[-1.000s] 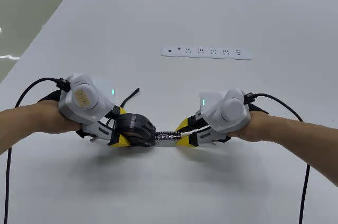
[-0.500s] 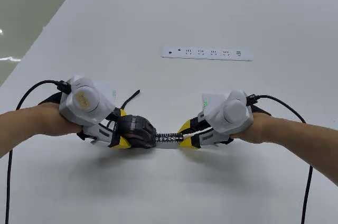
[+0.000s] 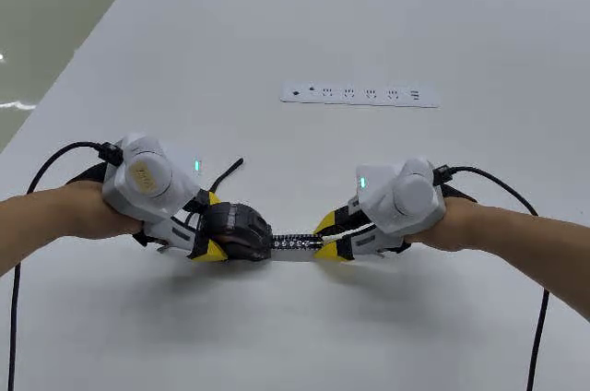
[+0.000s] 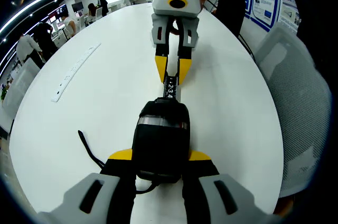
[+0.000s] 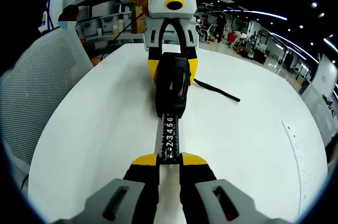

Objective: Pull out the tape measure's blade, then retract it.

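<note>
1. The tape measure (image 3: 238, 230), black-cased, lies on the white table (image 3: 369, 22) near its front edge, between the person's two hands.
2. The left gripper (image 3: 212, 223) clamps the tape measure from both sides, with its yellow-tipped jaws pressed against the flanks of the case. In the left gripper view the case sits squarely between those jaws.
3. A short length of blade (image 5: 169, 135) is drawn out of the case and runs low over the table toward the other claw. The printed numbers 2 to 6 can be read on it in the right gripper view.
4. The right gripper (image 3: 326, 236) has its jaws pinched together on the free end of the blade.
5. The two claws face each other, near one another and in line with the blade.
6. A thin black strap (image 5: 216, 91) trails from the case and lies loose on the table beside the left gripper.
7. A white power strip (image 3: 361, 94) lies flat farther up the table, well apart from the tape measure.
8. A mesh-backed chair (image 4: 296, 102) stands just beside the table's edge in the left gripper view.
</note>
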`<state>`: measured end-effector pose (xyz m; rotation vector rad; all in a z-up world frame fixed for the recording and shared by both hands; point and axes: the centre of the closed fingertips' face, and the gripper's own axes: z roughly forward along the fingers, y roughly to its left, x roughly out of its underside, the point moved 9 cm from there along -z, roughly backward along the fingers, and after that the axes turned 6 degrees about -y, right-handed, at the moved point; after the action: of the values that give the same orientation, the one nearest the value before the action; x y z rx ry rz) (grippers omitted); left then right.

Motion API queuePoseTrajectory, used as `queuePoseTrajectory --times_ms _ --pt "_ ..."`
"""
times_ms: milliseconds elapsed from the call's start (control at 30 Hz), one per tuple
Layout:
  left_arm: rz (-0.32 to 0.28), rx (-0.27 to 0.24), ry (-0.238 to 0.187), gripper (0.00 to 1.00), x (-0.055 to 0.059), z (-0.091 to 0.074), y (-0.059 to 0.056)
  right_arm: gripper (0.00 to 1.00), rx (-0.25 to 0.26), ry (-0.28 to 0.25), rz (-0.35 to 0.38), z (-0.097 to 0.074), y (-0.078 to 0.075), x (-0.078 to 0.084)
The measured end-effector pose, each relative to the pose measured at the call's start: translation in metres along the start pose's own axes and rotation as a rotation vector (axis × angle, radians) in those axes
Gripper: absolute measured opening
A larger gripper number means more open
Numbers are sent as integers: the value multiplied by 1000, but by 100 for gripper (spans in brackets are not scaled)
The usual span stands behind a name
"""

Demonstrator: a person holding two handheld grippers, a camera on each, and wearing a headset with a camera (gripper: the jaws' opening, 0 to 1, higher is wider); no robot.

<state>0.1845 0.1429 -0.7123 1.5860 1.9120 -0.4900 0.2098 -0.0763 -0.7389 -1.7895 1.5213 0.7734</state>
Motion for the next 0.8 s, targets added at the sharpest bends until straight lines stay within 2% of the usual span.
queuePoseTrajectory --times_ms 800 --pt "2 7 5 29 -3 1 -1 13 -6 16 -6 -9 3 2"
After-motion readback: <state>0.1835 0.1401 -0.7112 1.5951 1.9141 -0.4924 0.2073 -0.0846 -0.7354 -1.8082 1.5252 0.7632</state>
